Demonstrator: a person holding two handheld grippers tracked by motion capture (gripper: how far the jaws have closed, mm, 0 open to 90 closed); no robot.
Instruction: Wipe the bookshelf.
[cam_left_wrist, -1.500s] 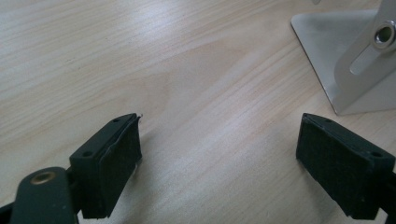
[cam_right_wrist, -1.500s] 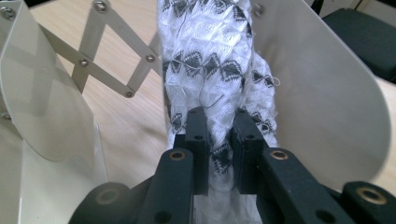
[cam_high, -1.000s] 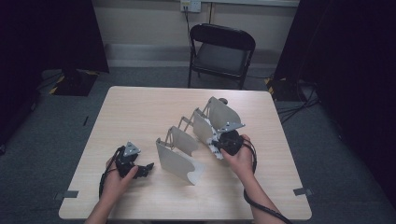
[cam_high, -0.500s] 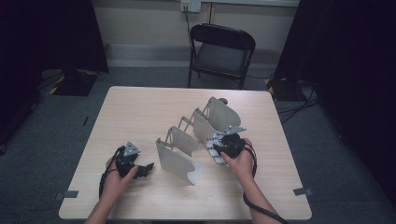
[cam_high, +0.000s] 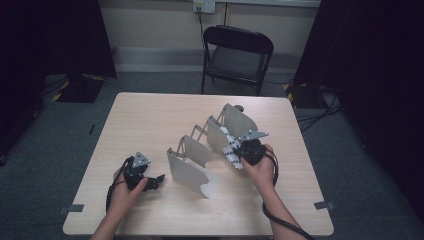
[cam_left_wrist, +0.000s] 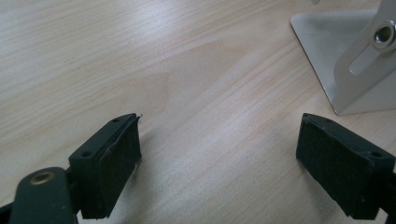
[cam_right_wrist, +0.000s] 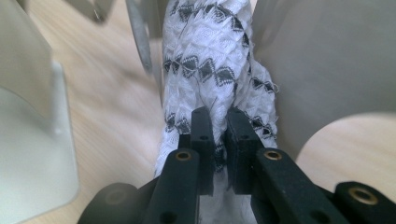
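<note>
- Tongs first, from the high view: right gripper (cam_high: 239, 156) clamped on a white woven cloth with black diamond pattern (cam_high: 230, 149), having just been closing on it, the cloth between the jaws; left gripper (cam_high: 156, 181) resting low over the pale wooden table (cam_high: 150, 120), jaws apart, nothing between them.
- Same view: cloth sitting between two upright leaves of the grey metal accordion rack of curved plates (cam_high: 192, 172), near the rack's middle, on the right hand's side.
- Left gripper view: two black padded fingers (cam_left_wrist: 114, 156) wide apart above bare wood grain; corner of the rack's nearest plate (cam_left_wrist: 327, 56) and its slotted link beyond, apart from the pads.
- Right gripper view: black fingertips (cam_right_wrist: 203, 140) pinched tight on a bunched fold of the cloth (cam_right_wrist: 210, 56), grey plates close on both sides, one touching or nearly touching the fabric.
- To do the step well, judging from this: keep the pinch firm and deep on the fold, since a shallow bite on loose weave may slip.
- Move along the slot rather than across it, to avoid snagging threads on plate edges or dragging the rack.
- Steady the nearest plate with the free left gripper if the rack starts to slide.
</note>
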